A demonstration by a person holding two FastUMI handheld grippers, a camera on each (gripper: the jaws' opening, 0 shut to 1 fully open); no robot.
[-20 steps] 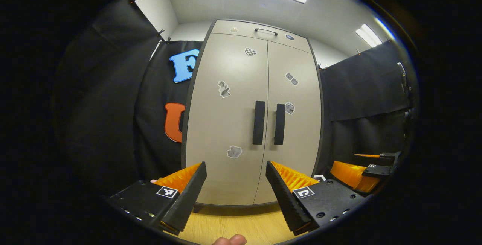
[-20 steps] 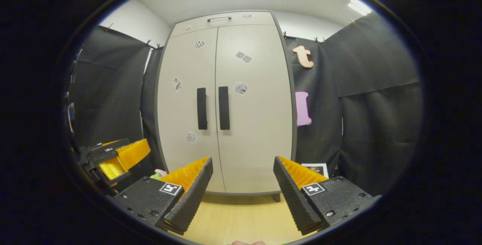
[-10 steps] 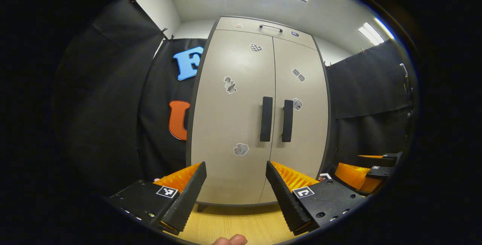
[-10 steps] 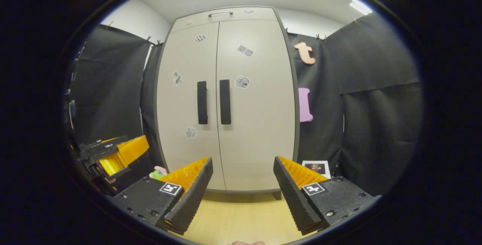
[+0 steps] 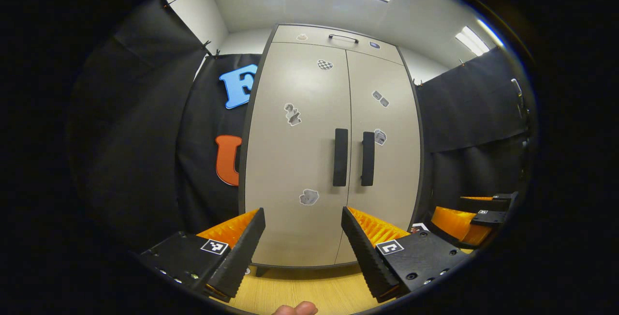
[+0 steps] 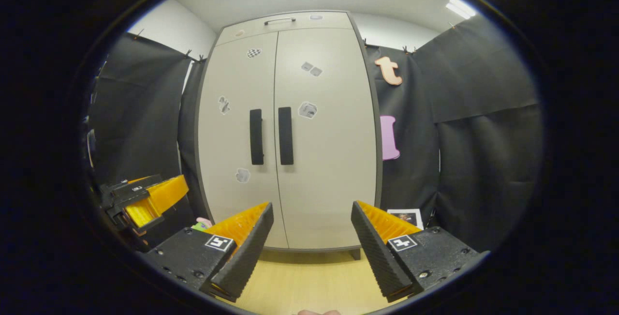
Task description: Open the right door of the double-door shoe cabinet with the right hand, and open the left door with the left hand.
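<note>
Nearest, at the bottom of the left gripper view, the left gripper (image 5: 303,237) has its fingers spread wide with nothing between them; a fingertip (image 5: 296,309) of the person shows at the bottom edge. The right gripper (image 6: 312,235) at the bottom of the right gripper view is likewise spread wide and holds nothing. Both hang over a light wooden floor (image 6: 309,281).

Farther off, centre frame, stands the shoe cabinet (image 6: 319,160), well apart from both grippers. It is pale beige with a dark frame. Both doors are closed. The left door (image 5: 295,160) and right door (image 5: 389,170) each carry a black vertical handle beside the centre seam, plus several small stickers. A narrow top panel holds a slim handle.

The left gripper view shows the right gripper at lower right. The right gripper view shows the left gripper at lower left, a small printed card (image 6: 405,216) on the floor at the cabinet's right, and a small pink-green item (image 6: 200,223), possibly a toy.
</note>
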